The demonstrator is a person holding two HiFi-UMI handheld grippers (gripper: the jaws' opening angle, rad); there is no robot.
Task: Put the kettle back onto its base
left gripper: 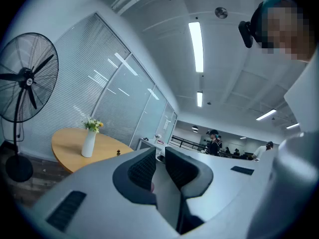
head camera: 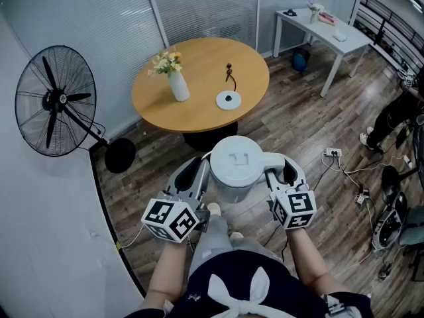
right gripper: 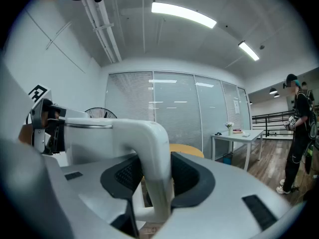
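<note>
- Gripping the white plastic kettle [head camera: 236, 164] by its handle [right gripper: 154, 148] in the right gripper [right gripper: 155, 179], mid-air above the floor [head camera: 298, 111]; risks tilting or slipping.
- Gets little support from left gripper [left gripper: 159, 169] alongside, jaws slightly apart, seemingly empty.
- Risks landing off-centre on flat white round base [head camera: 228, 100], well apart on wooden table [head camera: 199, 114].

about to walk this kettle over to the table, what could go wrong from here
1. The right gripper is shut on the kettle by its handle alone. The left gripper only sits beside the body, jaws gripping nothing, so the kettle may swing or tip.
2. The base lies on the round table near a small dark object and the flower vase. A crooked descent could knock them.
</note>
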